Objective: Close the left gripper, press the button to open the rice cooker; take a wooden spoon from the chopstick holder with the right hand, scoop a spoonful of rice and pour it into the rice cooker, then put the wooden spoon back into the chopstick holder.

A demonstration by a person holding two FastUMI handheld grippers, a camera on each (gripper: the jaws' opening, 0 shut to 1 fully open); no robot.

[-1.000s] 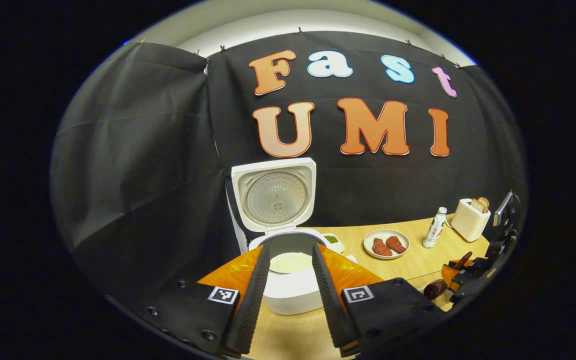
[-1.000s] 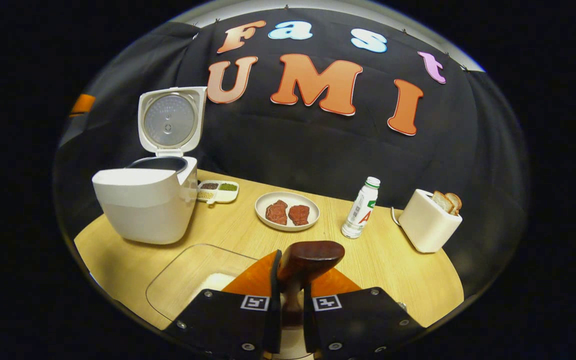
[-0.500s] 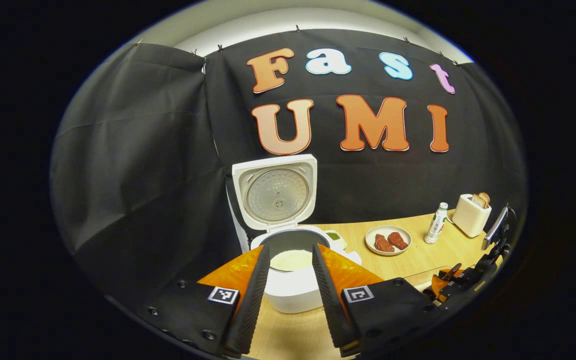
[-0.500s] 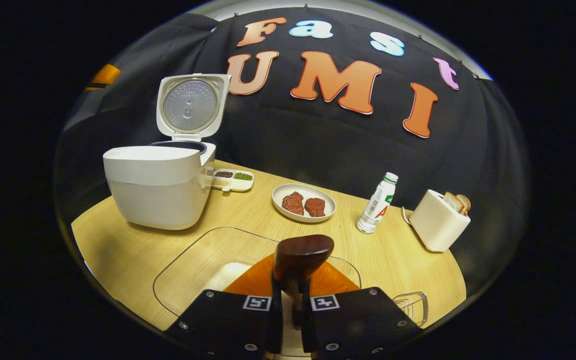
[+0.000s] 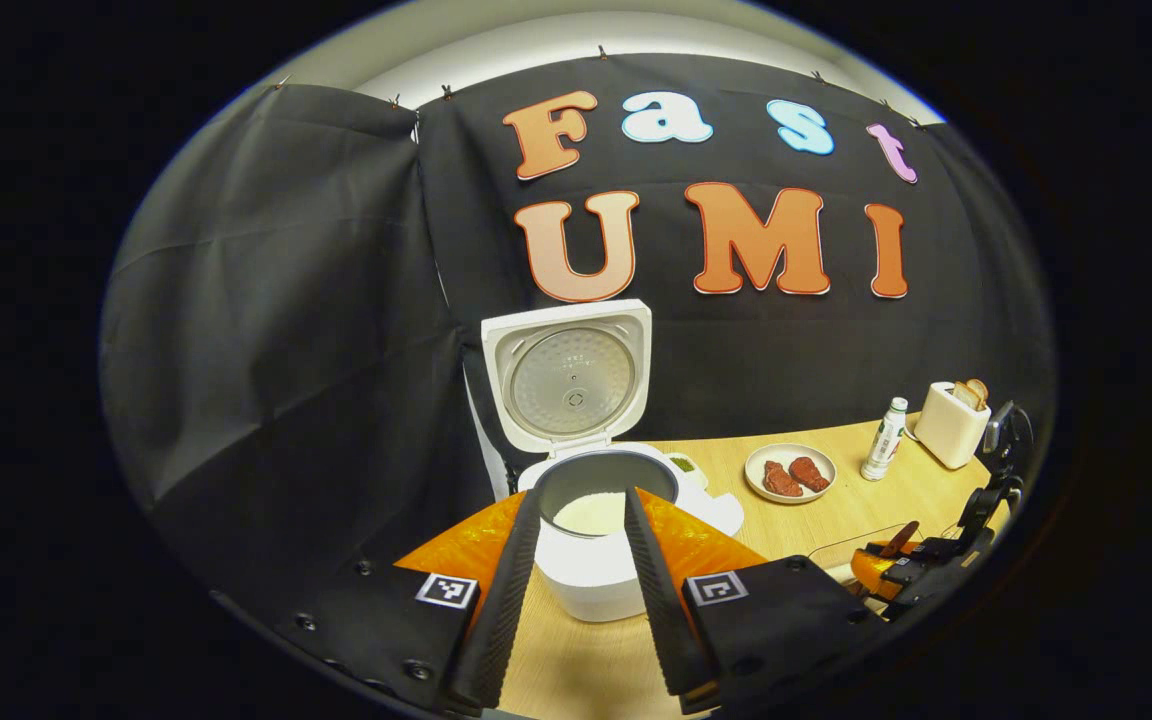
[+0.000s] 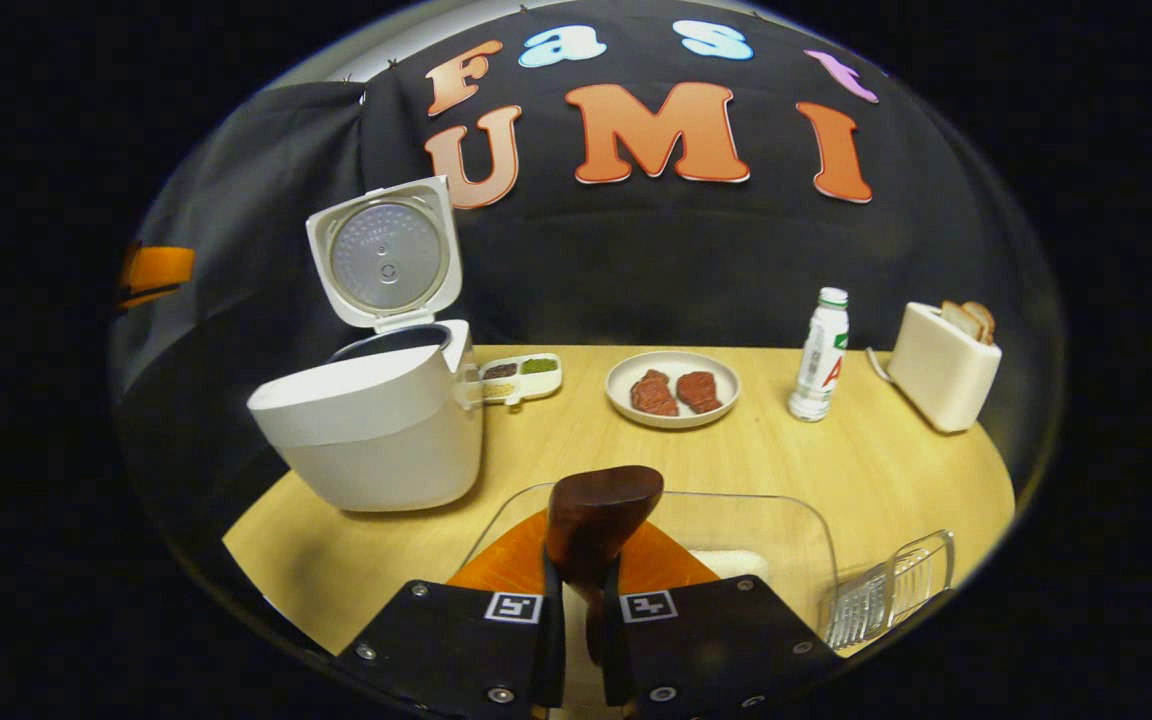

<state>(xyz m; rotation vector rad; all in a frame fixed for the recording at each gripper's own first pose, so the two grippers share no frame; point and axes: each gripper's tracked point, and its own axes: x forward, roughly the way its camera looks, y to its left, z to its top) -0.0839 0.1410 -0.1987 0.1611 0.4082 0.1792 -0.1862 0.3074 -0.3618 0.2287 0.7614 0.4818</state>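
Table (image 6: 556, 450) view swung left; right gripper (image 6: 577, 600) still clamps wooden spoon (image 6: 601, 505).

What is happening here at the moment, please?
A person works with two hand-held grippers at a wooden table. The right gripper is shut on a wooden spoon, held over a clear container with rice in it. The rice cooker stands open, lid up, with rice inside. The left gripper is open, facing the cooker, holding nothing.

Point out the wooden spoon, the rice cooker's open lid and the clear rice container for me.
wooden spoon (image 6: 603, 510), right gripper view, on its bowl.
rice cooker lid (image 5: 569, 378), left gripper view, on its inner plate.
clear rice container (image 6: 756, 520), right gripper view, on its far wall.
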